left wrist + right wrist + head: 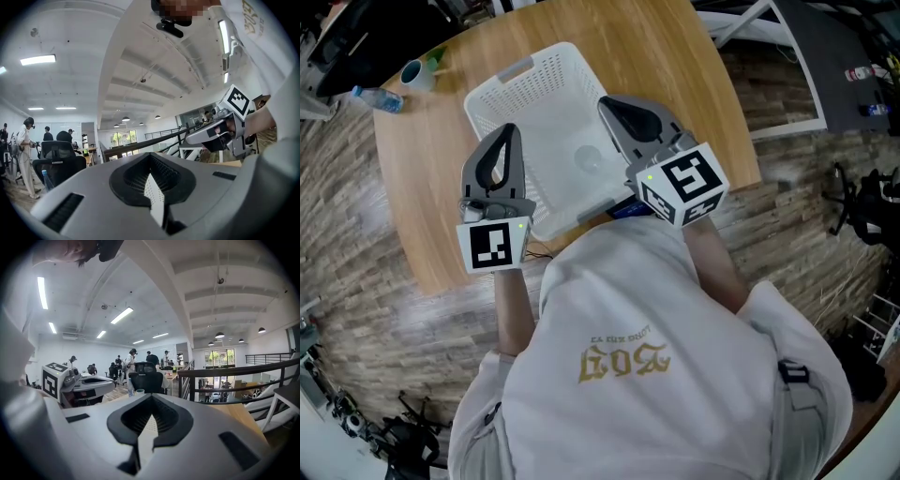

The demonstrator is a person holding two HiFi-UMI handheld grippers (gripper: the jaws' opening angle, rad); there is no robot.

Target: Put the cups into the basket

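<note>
Wooden desk [694,103] carrying a white perforated basket [534,89]; a faint round shape [588,159] on its floor may be a clear cup, though this cannot be confirmed. One cup [417,73] is seen at the desk's far-left edge, beside a bottle [380,98] and well apart from the basket. Left claw [510,133] and right claw [609,105] are shown above the basket, each closed on nothing. Risk, as judged: unless opened first, closed jaws could knock that cup off the edge.

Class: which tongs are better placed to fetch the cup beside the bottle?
Left, probably. The cup stands left of the basket, on the left tongs' side; the right tongs would cross the basket.
</note>
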